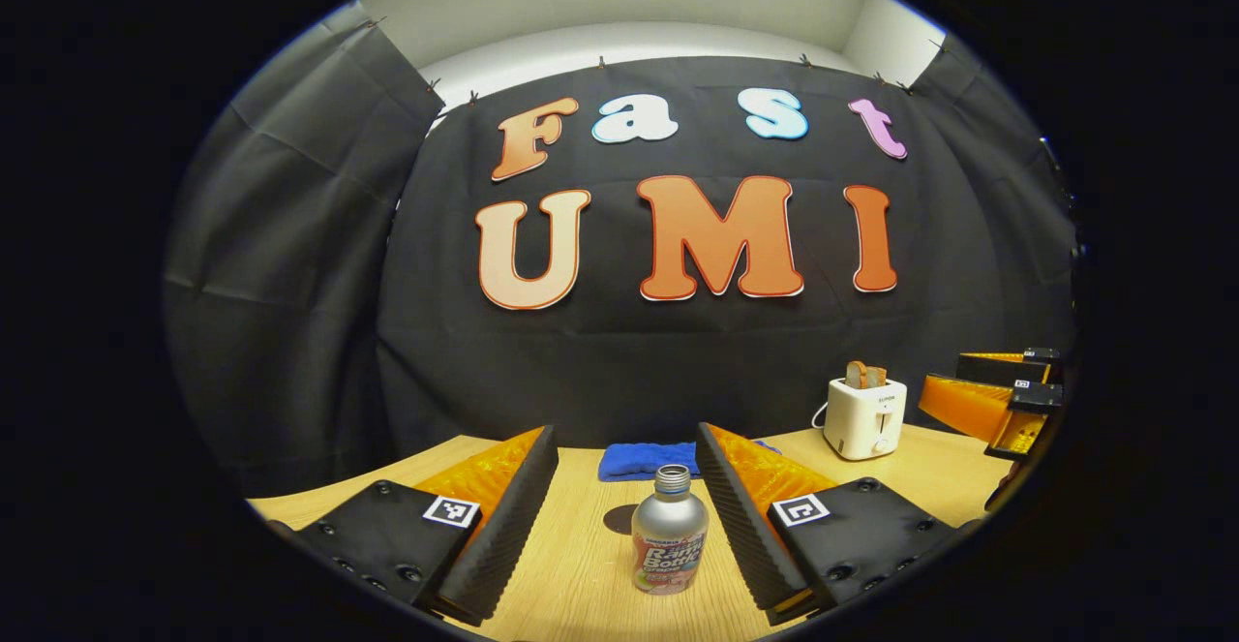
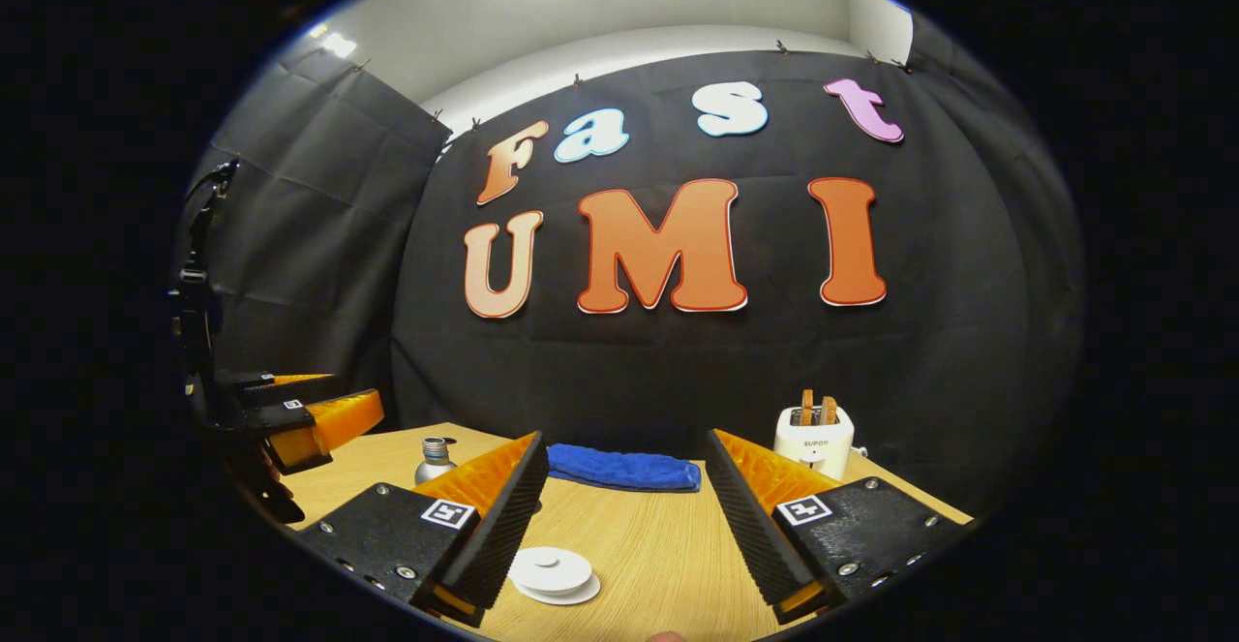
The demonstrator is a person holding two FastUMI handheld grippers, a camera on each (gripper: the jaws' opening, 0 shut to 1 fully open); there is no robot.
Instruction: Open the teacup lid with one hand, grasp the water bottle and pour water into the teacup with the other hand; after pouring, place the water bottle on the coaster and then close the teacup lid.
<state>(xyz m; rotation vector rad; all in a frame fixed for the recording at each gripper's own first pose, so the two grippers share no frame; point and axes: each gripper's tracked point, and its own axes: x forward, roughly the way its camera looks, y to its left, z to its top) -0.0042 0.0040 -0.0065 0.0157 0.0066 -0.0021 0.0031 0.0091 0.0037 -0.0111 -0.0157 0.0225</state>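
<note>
Fingers of both the left gripper (image 1: pixel 627 526) and right gripper (image 2: pixel 624 516) spread wide, water bottle (image 1: pixel 668 540) label unreadable.

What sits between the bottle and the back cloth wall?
In the left gripper view, a folded blue towel lies on the table behind the water bottle, before the wall.

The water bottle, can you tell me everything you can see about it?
The water bottle is small and silvery, metal by the look of it, with a printed label around its body and a threaded neck with no cap on. It stands upright on the wooden table, between the fingers of the open left claw, which do not touch it. A blue cloth lies behind it.
</note>
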